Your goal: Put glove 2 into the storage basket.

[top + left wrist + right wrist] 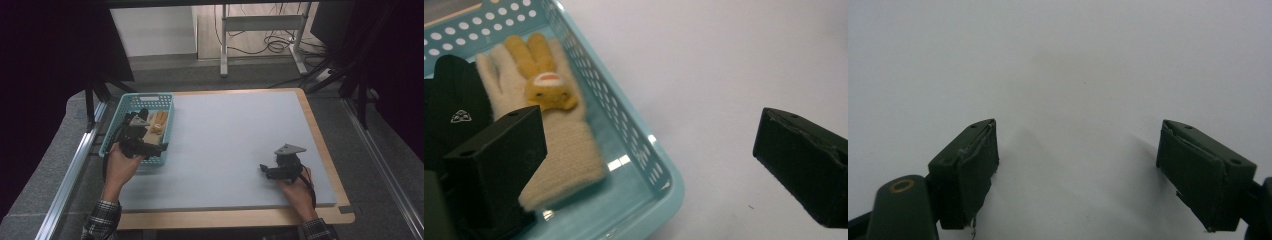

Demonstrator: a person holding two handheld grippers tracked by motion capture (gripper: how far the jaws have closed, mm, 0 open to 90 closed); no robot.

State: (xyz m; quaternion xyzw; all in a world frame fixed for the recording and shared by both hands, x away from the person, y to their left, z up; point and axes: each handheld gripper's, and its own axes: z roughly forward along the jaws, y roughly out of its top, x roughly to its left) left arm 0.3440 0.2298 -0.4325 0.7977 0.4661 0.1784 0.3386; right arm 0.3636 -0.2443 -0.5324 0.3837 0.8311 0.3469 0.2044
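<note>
A light blue perforated basket (131, 102) sits at the table's left side. Inside lie a cream knitted glove (569, 145) with yellow fingers and a small yellow animal face, and a black glove (454, 100) beside it. My left gripper (142, 145) hovers over the basket's near right corner (659, 175), open; one jaw hangs above the cream glove, the other outside over the table. My right gripper (272, 170) rests low over the grey table surface (1063, 65) at the right front, open, with nothing between its jaws.
The grey mat (235, 140) covers most of the wooden table top. Beyond the far edge stand a metal desk frame (260, 30) and cables on the floor. An aluminium rail (75, 165) runs along the left side.
</note>
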